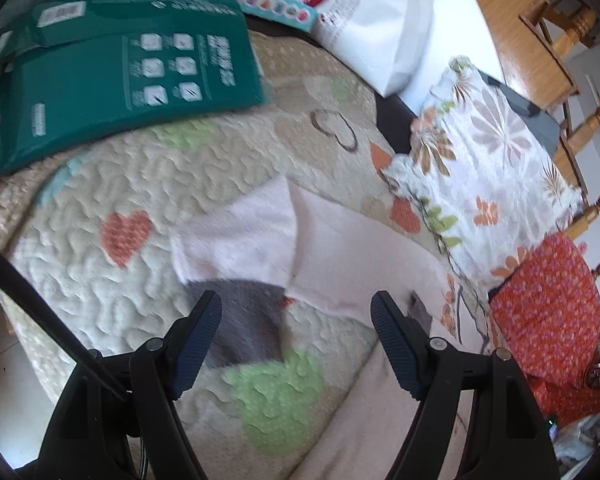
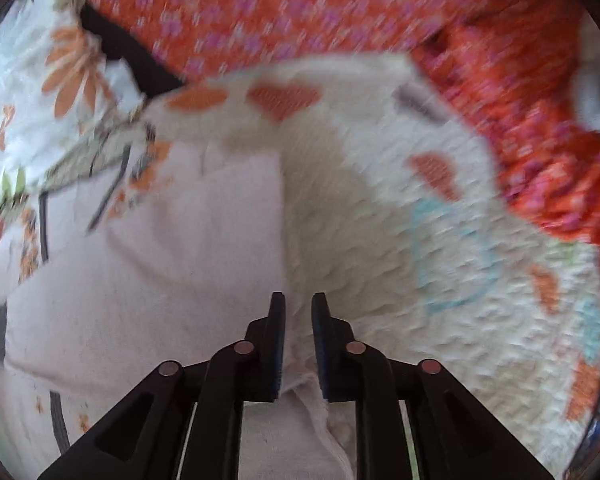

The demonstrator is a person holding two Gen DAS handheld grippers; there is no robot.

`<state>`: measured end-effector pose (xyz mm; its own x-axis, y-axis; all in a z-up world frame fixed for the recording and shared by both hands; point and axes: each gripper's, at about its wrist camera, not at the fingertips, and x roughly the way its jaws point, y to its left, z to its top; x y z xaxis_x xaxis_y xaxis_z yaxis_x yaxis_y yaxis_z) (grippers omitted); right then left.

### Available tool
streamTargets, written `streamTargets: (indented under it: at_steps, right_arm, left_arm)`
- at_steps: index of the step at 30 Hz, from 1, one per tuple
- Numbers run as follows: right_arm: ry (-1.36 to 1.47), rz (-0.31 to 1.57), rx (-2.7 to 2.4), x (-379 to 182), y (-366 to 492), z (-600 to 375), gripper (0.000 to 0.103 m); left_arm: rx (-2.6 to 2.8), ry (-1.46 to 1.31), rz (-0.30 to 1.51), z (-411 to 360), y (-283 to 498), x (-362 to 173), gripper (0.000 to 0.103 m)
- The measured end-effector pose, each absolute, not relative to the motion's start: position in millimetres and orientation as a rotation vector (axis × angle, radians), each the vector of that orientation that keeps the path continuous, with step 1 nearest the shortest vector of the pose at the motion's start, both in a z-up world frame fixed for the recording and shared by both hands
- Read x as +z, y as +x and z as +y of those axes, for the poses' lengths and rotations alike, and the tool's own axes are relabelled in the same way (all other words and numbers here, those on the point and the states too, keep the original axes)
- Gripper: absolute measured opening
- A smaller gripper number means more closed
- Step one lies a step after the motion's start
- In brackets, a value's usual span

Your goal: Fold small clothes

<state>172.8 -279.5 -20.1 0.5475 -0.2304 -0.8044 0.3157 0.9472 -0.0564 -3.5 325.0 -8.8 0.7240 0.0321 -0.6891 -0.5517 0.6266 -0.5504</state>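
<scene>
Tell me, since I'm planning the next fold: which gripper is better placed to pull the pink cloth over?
Right, probably. The right gripper is nearly shut with a bunched edge of the pink cloth between its fingers, though blur hides the pinch. The left gripper is wide open above the quilt, holding nothing.

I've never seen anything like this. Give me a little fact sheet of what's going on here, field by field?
Surface: quilted heart-print cover
Garment: pale pink cloth with a grey part, partly folded
Left tongs: open, hovering above the garment, holding nothing
Right tongs: closed on the garment's edge
Nearby: green package, floral pillow, orange flowered fabric
</scene>
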Motion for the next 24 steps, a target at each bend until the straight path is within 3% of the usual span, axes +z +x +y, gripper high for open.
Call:
streamTargets:
  at_steps: [3, 7, 9, 16, 24]
  right_arm:
    - [0.042, 0.843, -0.257, 8, 158, -245, 0.026]
    - [-0.003, 0.866, 0.086, 16, 147, -155, 0.033]
    - [-0.027, 0.904, 0.289, 8, 138, -94, 0.038]
    - [-0.075, 1.063, 0.732, -48, 97, 97, 0.038]
    - [-0.09, 1.112, 0.776, -87, 71, 197, 0.054]
  left_arm:
    - [0.46, -0.844, 0.625, 348, -24, 0, 0.076]
    - [0.572, -0.89, 0.537, 375, -58, 5, 0.076]
    - [0.608, -0.921, 0.505, 386, -73, 5, 0.076]
    - [0.623, -0.976, 0.483, 405, -90, 1, 0.076]
    - [0.606, -0.971, 0.489, 405, -90, 0, 0.077]
